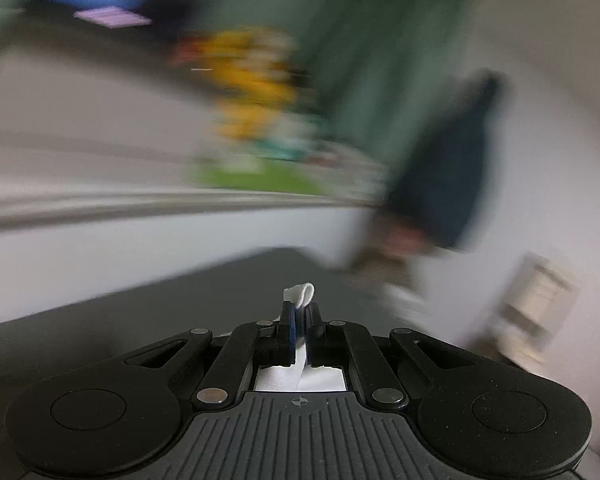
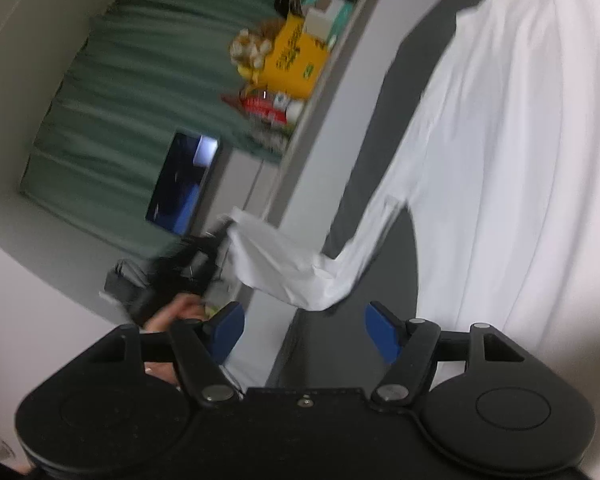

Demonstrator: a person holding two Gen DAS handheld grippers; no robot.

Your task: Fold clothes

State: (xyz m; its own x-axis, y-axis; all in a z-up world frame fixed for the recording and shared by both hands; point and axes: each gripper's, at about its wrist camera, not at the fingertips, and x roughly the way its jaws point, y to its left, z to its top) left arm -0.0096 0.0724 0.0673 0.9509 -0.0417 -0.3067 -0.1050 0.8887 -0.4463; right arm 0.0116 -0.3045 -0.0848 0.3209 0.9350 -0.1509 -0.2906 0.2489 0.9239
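Green curtain (image 2: 140, 92) behind; cluttered shelf with yellow box (image 2: 294, 58) at 12 o'clock; dark table (image 1: 180, 320) below. Left gripper (image 1: 299, 316): pinched tight on a fold of white garment (image 2: 500, 180). Right gripper (image 2: 304, 334): jaws wide, empty. Garment spread on table at 2 o'clock, one sleeve lifted toward 10 o'clock.

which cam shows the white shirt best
The right wrist view: the white shirt spreads over the dark table, one sleeve pulled toward the left gripper. The left wrist view shows only a pinched fold of it between the closed fingers.
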